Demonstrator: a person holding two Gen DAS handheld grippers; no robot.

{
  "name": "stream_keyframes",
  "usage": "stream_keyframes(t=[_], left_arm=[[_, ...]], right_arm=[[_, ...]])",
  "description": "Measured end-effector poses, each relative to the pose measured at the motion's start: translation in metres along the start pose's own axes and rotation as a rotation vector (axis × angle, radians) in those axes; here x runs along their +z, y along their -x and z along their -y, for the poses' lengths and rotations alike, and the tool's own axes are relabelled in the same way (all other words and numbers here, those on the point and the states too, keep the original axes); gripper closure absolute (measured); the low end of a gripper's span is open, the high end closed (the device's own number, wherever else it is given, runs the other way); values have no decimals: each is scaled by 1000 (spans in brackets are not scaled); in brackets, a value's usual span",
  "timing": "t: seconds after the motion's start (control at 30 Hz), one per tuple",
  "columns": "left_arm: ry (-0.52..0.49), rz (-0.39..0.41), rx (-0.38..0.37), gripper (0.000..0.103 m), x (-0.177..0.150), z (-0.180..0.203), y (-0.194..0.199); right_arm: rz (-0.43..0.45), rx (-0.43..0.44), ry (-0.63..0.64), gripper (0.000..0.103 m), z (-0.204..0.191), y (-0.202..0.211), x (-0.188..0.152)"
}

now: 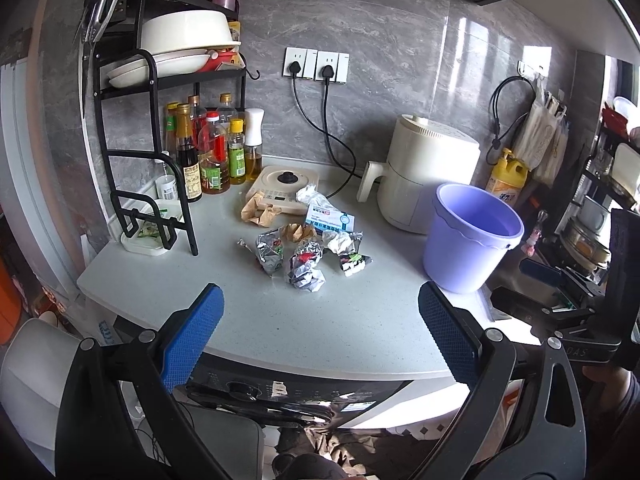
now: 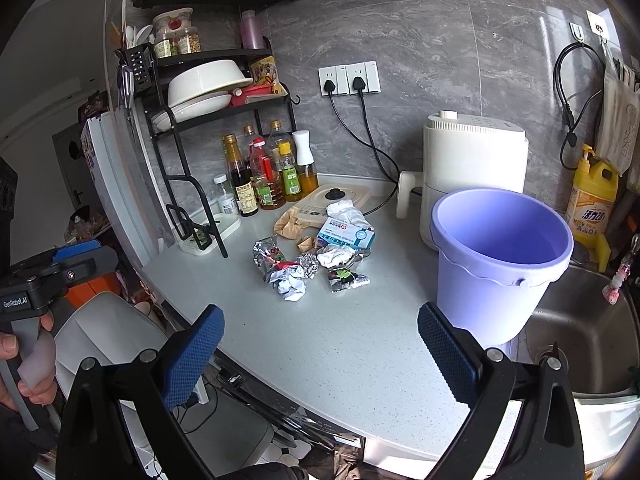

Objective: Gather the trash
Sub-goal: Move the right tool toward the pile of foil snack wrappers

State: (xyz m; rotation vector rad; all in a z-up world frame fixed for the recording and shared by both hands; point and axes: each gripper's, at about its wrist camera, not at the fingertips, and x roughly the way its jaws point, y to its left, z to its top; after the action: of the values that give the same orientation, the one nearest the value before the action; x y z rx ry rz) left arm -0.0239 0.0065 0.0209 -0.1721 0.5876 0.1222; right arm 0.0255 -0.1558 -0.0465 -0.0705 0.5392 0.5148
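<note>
right claw (image 2: 320, 354) view only: sink (image 2: 592, 344)

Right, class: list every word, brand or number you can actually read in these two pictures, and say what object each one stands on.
"GenRoboLAI": black handle of the left gripper.
"DAS": partial letters on the black body of the right gripper.
Yellow pump detergent bottle: large Chinese characters, too blurred to read surely.
Blue-and-white cardboard box: print too small.
Sauce bottles: labels too small.
</note>
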Motion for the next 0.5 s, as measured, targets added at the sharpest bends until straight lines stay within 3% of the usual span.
stream_keyframes(t=[0.23,0.5], left_arm=[[26,-39,-46,7,6,-28,-45],[41,-100,-104,25,32,-60,-121]], right_arm=[[-42,3,24,10,-12,-39,9],[-106,8,13,23,-21,-99,35]])
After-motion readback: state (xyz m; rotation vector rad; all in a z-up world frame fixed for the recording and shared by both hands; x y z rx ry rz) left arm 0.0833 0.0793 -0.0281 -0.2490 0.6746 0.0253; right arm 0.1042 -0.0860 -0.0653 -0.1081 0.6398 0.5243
